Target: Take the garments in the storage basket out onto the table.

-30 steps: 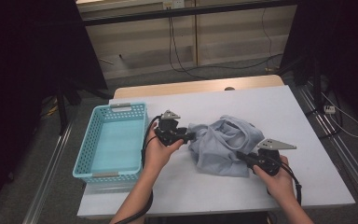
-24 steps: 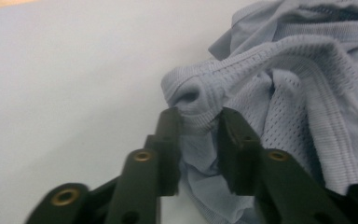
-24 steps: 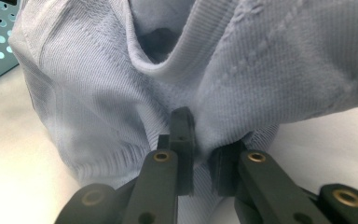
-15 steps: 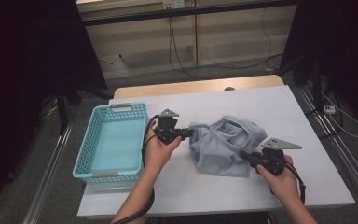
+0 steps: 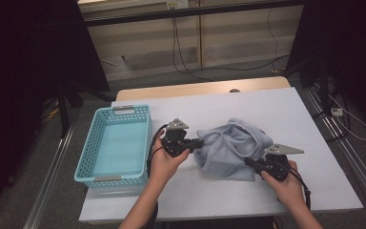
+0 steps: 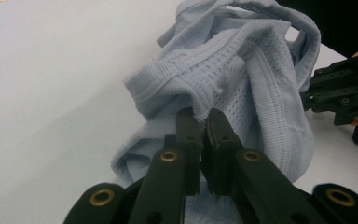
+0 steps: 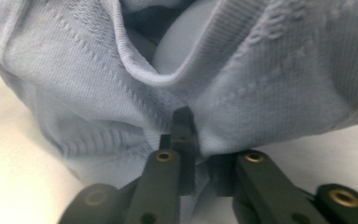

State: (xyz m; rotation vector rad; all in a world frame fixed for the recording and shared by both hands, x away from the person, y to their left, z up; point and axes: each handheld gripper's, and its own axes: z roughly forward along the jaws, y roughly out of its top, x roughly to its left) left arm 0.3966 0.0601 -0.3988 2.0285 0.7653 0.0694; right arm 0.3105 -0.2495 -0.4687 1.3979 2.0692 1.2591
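Looking down from the high view: a crumpled pale blue garment (image 5: 231,148) lying mid-bench, on the white bench (image 5: 219,102) cover, well apart from the empty turquoise basket (image 5: 115,143) at the left. Pinched now at both ends, left tool (image 5: 201,143) on the near-left edge, right tool (image 5: 249,163) on the lower right edge. Judging by the bunched heap, barely begun: both grips taken, while spreading, folding or any move toward the basket remains ahead.

Along the left gripper view: left tool (image 6: 204,122) with jaws just closing and now drawn nearly together, a fold of ribbed knit garment (image 6: 233,79) caught between the pads, cloth rising in a hump beyond. Right tool (image 6: 342,95) at the far right edge, against the cloth's other side.

Along the right gripper view: right tool (image 7: 200,133) clenched on a thick hem of the garment (image 7: 270,79), fabric wrapped over the tips, one pad partly buried in it.
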